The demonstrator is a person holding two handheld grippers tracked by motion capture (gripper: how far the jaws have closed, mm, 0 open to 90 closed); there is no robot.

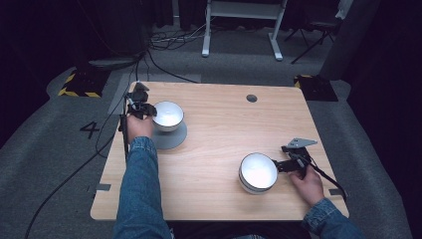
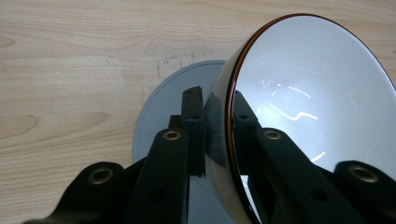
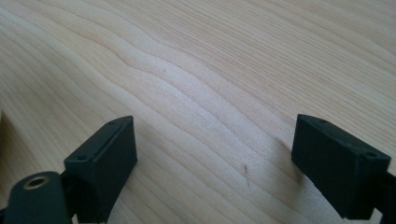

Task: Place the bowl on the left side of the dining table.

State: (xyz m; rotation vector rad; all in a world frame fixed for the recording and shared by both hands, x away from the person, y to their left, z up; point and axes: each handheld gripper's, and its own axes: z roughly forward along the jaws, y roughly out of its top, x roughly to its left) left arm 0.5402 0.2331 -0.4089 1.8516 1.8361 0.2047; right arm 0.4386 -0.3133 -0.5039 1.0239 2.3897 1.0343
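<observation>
left claw [image 2: 215,126] clamped on rim of white bowl [image 1: 167,115], tilted just over grey saucer [image 1: 171,139] at tabletop [image 1: 219,129] left; not judged seated | right claw [image 3: 215,149] wide, empty; second bowl [image 1: 258,172] beside it, no saucer; judged half done

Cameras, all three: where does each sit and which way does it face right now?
High view: above the person's side, looking forward and down on the table; both sleeves and hands show.
Left gripper view: rides the left tool, looking along its jaws clamped on the bowl's rim over the grey saucer.
Right gripper view: rides the right tool, facing bare wood between open jaws.
Shared: the high and left views both show that bowl and saucer.
</observation>
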